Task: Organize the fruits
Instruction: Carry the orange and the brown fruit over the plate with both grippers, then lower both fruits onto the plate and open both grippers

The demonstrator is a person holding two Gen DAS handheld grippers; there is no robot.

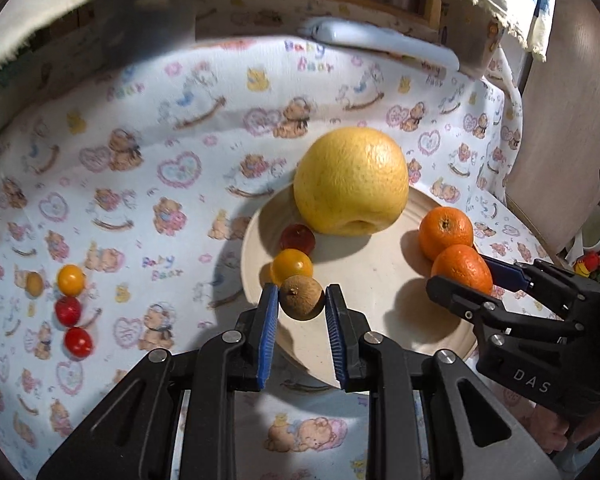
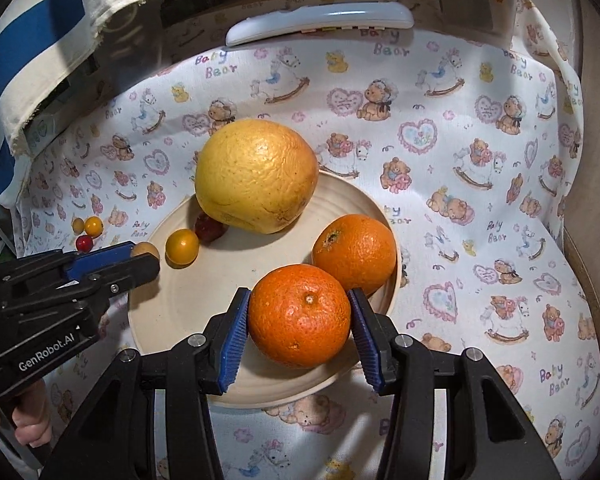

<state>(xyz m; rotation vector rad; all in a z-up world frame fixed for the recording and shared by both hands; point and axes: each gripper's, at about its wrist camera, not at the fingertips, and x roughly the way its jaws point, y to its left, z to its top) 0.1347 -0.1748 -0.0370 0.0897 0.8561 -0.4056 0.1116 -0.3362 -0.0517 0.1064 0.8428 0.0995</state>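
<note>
Brown fruit (image 1: 302, 298): small, round, clamped in left gripper (image 1: 302, 300) above near-left rim of plate (image 1: 380, 300); may roll off toward loose tomatoes (image 1: 71, 280) if released early. Mandarin (image 2: 299, 316): clamped in right gripper (image 2: 299, 320) over plate, beside second mandarin (image 2: 355, 254); may nudge it off the edge.

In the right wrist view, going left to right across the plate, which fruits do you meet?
Small brown round fruit in the left gripper → small yellow tomato → dark red tomato → large yellow grapefruit → orange mandarin in the right gripper → second orange mandarin.
</note>
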